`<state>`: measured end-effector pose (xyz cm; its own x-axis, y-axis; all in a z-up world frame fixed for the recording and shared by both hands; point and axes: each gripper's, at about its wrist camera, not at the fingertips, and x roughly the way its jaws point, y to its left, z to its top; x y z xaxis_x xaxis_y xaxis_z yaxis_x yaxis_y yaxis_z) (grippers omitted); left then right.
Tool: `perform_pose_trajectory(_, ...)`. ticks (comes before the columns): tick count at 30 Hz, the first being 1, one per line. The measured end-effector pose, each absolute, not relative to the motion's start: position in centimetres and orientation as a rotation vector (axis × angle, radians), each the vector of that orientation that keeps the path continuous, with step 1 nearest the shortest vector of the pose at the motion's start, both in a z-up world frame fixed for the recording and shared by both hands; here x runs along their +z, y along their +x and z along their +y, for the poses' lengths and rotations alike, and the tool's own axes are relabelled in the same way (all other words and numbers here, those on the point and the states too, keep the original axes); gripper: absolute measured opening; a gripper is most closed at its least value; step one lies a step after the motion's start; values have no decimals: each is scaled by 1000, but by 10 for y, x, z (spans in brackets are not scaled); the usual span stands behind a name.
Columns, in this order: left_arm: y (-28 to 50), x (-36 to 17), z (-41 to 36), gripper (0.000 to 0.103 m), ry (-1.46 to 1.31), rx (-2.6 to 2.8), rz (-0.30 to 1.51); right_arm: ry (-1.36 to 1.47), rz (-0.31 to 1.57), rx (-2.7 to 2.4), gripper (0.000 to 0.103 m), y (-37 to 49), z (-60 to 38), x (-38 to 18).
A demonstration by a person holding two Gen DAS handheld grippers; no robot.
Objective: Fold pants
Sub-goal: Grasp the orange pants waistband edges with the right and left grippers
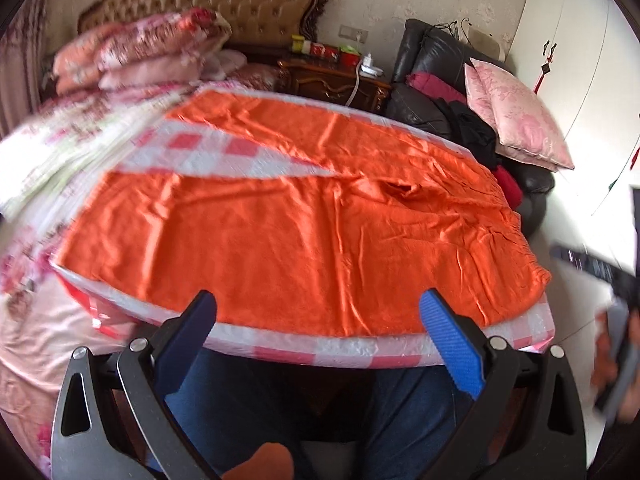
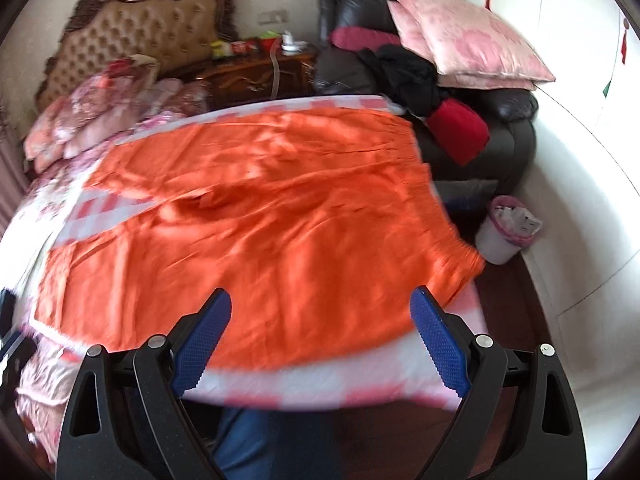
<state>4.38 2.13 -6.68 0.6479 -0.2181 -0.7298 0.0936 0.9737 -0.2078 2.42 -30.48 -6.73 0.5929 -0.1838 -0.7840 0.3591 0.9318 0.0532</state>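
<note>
orange pants (image 1: 304, 232) lie spread on the checked surface (image 1: 304, 350) — far edges blurred; left gripper (image 1: 318, 344) and right gripper (image 2: 320, 340) fingers released, empty

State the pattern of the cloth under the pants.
Pink-and-white checks, clearest in the left wrist view.

A worktop (image 1: 280, 350) covered in pink-and-white check carries the orange pants (image 1: 304, 240) spread flat, waistband toward 3 o'clock.

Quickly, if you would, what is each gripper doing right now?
Left gripper: open, holding nothing, near the orange pants.
Right gripper: open, holding nothing.
</note>
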Motion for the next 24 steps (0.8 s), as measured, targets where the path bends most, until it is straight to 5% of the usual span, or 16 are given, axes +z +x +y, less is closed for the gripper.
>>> perform_pose_trajectory(13, 85, -110, 38, 101, -251, -325, 1008, 90, 1136, -328, 88, 293, -466, -97)
perform_pose_trajectory(24, 129, -113, 70, 101, -295, -231, 1045, -72, 1265, -222, 76, 394, -474, -150)
